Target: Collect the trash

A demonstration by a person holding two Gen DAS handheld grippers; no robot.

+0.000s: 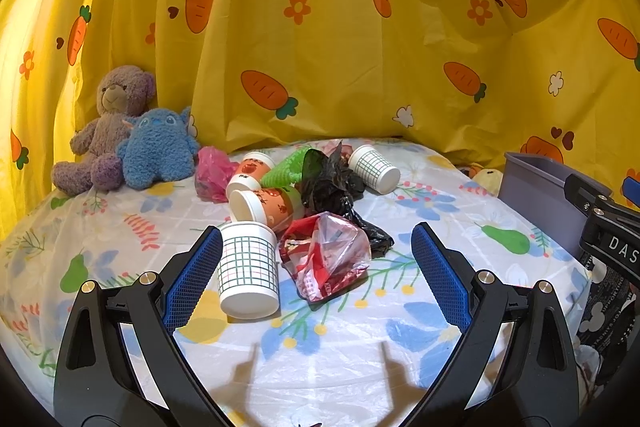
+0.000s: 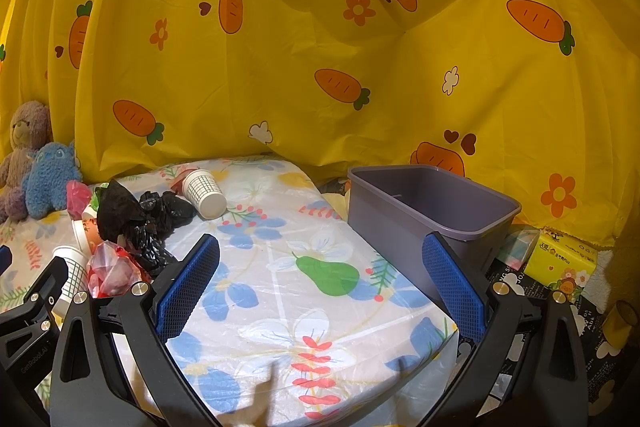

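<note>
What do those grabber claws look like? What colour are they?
The left gripper and right gripper match: curved black plastic arms with round silver bolts, and flat fingers covered in bumpy blue pads. White letters are printed on the black parts. No cables show.

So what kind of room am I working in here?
Probably a child's bedroom: a bed-like surface under a floral sheet, a plush teddy bear beside a blue stuffed toy, and a carrot-print curtain behind.

I see a yellow carrot-print curtain [image 2: 320,47] behind a grey bin [image 2: 420,211]. Left of the bin, a green-checked white cup [image 2: 204,193] lies beside a black bag [image 2: 136,215].
</note>
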